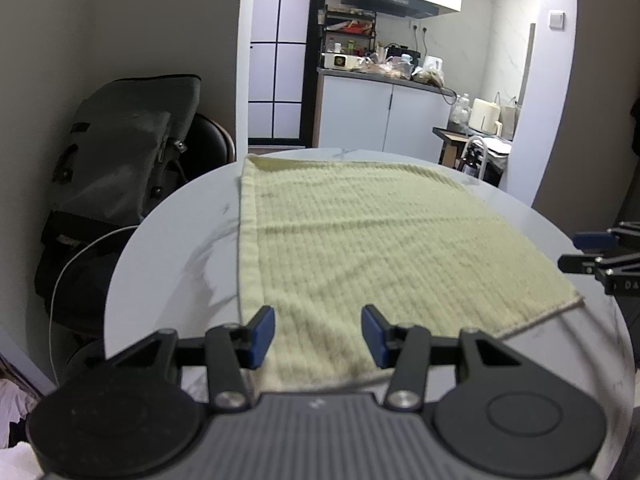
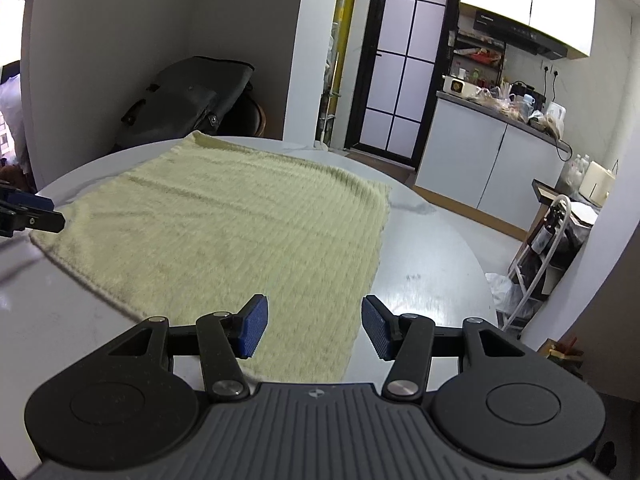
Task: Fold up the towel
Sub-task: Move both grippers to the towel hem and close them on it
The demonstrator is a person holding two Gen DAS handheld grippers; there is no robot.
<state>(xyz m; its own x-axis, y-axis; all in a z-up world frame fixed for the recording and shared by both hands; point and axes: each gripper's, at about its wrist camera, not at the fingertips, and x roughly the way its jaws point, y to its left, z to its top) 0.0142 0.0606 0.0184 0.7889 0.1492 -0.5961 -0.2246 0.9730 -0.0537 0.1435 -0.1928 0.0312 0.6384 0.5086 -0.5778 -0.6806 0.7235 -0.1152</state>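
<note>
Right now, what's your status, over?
Left hand-held gripper open, right hand-held gripper open. Towel flat on table, unfolded. Nothing in the way.

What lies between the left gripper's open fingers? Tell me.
Only the towel: its near edge runs between the left gripper fingers, on the table. Left wrist view.

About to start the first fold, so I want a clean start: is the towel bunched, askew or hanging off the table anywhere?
Nothing stands out. The towel lies spread flat on the round table, wholly on the top, with only faint ripples. Both the left gripper and right gripper are open above its near edge, holding nothing.
</note>
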